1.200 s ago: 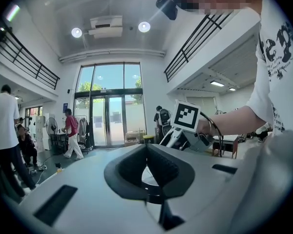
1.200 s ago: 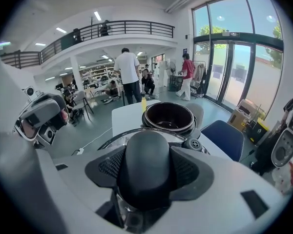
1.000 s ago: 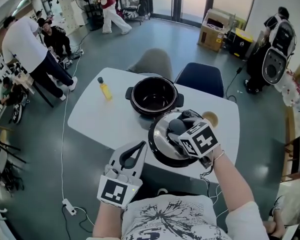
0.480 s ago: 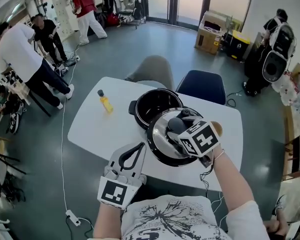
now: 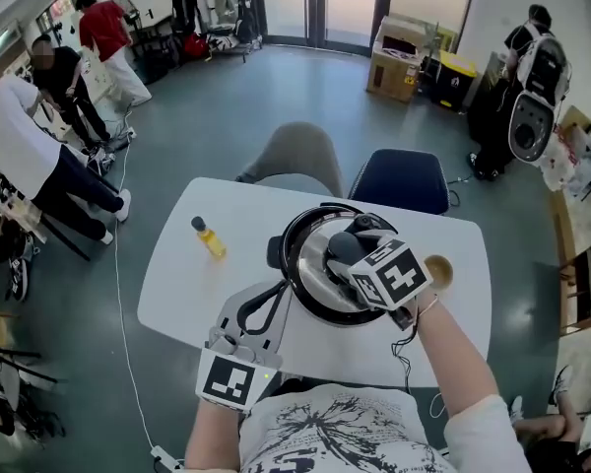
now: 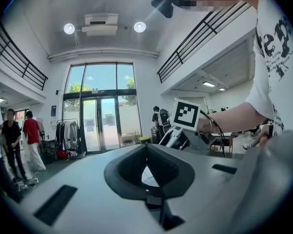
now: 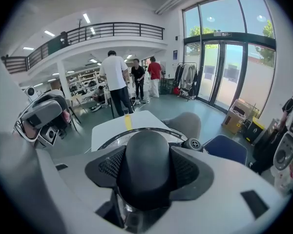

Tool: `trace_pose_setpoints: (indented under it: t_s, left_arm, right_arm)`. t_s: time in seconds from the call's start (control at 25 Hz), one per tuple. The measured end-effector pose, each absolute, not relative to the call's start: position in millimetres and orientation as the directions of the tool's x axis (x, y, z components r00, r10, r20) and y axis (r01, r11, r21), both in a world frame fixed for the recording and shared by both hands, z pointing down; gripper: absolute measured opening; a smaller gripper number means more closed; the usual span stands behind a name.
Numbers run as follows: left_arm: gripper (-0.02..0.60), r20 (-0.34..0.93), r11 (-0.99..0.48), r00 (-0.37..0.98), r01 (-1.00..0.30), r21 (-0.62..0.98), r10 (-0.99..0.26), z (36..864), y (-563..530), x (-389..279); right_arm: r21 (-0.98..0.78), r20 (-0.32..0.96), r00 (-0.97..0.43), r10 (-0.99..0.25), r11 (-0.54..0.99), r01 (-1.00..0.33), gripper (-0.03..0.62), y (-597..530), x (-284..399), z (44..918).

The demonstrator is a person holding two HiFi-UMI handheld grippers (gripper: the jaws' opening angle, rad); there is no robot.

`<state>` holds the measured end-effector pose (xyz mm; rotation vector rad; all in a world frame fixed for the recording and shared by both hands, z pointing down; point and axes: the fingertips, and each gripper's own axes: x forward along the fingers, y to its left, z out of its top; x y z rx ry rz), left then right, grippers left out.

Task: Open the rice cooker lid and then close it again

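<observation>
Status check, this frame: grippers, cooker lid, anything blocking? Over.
Left gripper shut, empty, beside the lid. Right gripper shut on black knob of round steel lid. Lid over black cooker pot; seating unclear. Small yellow bottle stands clear.

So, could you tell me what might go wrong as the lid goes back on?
The lid hangs only by its knob in the right gripper, so it might tilt and seat crooked on the rice cooker. The small tan cup stands close beside that gripper; a swing could knock it.
</observation>
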<state>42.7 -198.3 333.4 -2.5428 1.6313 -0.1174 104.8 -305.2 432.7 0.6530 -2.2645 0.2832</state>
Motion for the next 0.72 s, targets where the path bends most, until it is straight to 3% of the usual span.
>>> trace_pose_setpoints:
  t_s: [0.36, 0.72]
  left_arm:
    - [0.012, 0.02, -0.472, 0.474, -0.873, -0.12, -0.881, 351, -261, -26]
    - [0.012, 0.032, -0.539, 0.539, -0.833, -0.123, -0.841, 366, -294, -32]
  right_arm:
    - [-0.001, 0.723, -0.55, -0.418, 0.796, -0.606, 0.295, -362, 51, 455]
    - [0.007, 0.722, -0.515, -0.461, 0.75, -0.661, 0.295, -385, 47, 475]
